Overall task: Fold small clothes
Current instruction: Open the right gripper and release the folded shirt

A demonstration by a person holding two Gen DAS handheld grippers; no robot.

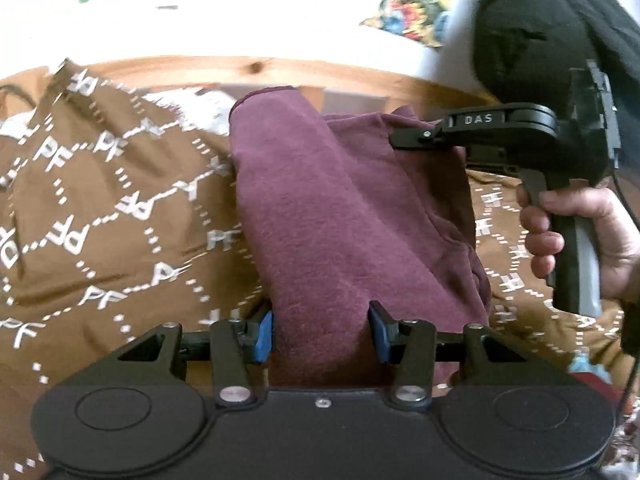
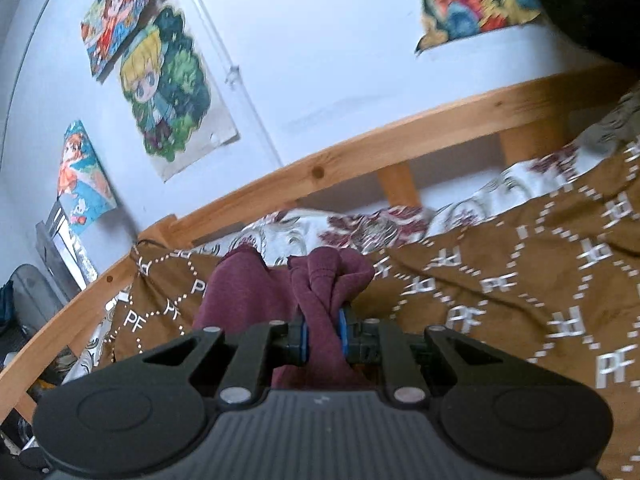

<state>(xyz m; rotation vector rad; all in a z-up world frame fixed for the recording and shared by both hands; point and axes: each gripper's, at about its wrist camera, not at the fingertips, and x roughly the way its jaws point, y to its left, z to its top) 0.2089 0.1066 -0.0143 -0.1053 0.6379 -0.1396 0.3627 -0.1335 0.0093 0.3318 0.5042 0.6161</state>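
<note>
A maroon garment (image 1: 320, 208) hangs folded between both grippers, lifted over a brown bedspread. In the left wrist view my left gripper (image 1: 322, 328) is shut on a thick fold of it, and cloth fills the whole gap between the blue pads (image 1: 264, 332). My right gripper (image 1: 400, 138) comes in from the right and holds the garment's far upper edge. In the right wrist view that gripper (image 2: 323, 334) pinches a bunched part of the maroon garment (image 2: 316, 280) between its nearly closed blue pads (image 2: 304, 340).
The brown bedspread (image 1: 100, 220) with white "PF" lettering covers the bed beneath. A wooden bed rail (image 2: 360, 156) runs behind it, against a white wall with cartoon posters (image 2: 168, 84). A person's hand (image 1: 580, 232) grips the right gripper's handle.
</note>
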